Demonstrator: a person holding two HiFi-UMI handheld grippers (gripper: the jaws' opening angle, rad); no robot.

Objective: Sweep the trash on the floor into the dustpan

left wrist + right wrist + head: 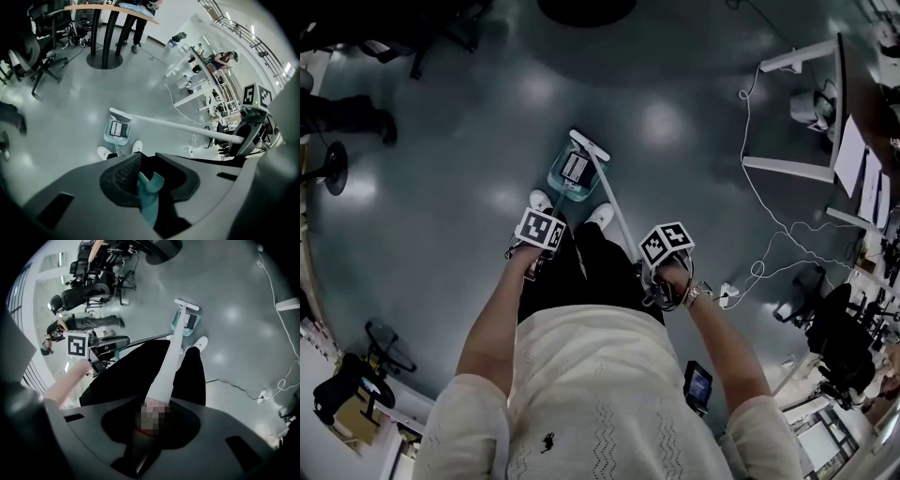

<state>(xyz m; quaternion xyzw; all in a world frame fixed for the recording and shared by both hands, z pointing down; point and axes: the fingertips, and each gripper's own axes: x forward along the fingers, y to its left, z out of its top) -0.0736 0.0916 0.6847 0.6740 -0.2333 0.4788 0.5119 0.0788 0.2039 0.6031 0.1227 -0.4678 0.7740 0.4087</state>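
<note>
1. The teal dustpan handle (pixel 151 206) is being clamped by the left tongs (pixel 146 180), and the white broom pole (pixel 165 373) by the right tongs (pixel 152 416).
2. The dustpan (pixel 555 178) is being rested on the floor (pixel 441 206) by the shoes (pixel 541 200), with trash (pixel 575 167) lying inside.
3. Trash could be spilled if the pan is being tipped or shoved by a hard sweep.
4. No writing is being made out on the trash.

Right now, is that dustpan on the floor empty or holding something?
Holding something: a black-and-white piece of trash lies inside the dustpan.
</note>
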